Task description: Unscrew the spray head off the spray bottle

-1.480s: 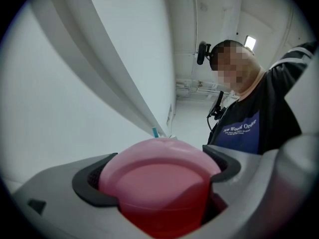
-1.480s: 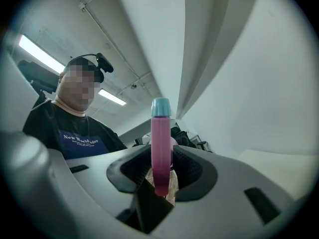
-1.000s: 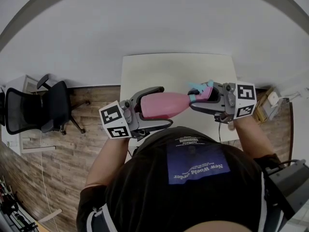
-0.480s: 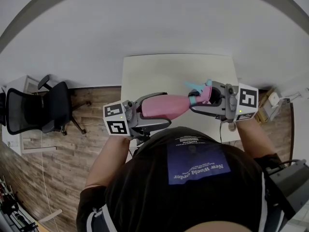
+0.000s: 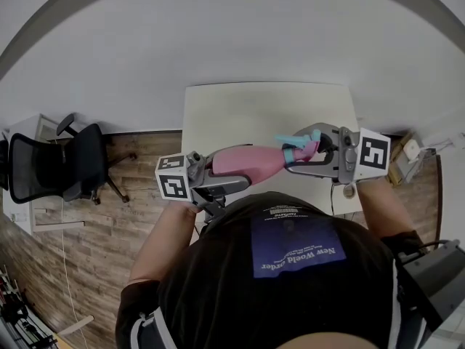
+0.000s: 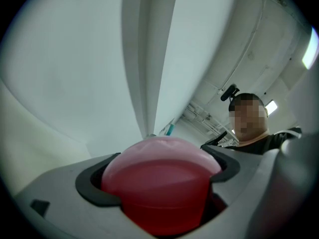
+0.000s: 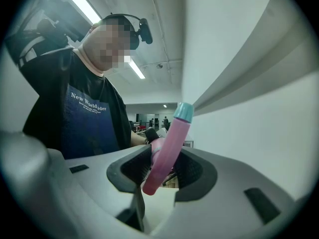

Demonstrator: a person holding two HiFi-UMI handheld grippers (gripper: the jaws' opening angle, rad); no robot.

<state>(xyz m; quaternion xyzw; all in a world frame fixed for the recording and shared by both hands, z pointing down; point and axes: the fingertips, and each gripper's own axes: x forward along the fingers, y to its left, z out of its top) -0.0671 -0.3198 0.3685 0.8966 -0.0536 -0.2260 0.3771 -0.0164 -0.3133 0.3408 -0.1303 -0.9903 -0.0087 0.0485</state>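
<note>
Your left hand-held gripper point(image 5: 236, 171) pinches the pink spray bottle point(image 5: 256, 160) by its body. Your right hand-held gripper point(image 5: 299, 153) pinches the spray head point(image 7: 172, 146). Both are above the tabletop point(image 5: 261, 107).

Right tongs point(image 7: 162, 169) clamp pink spray head point(image 7: 172, 142).

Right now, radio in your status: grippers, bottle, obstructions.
Left gripper shut on pink bottle. Right gripper shut on spray head. Head looks attached. Nothing blocking.

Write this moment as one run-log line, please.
left gripper: shut on spray bottle body | right gripper: shut on spray head | spray head: not yet off | bottle: held sideways between grippers
</note>
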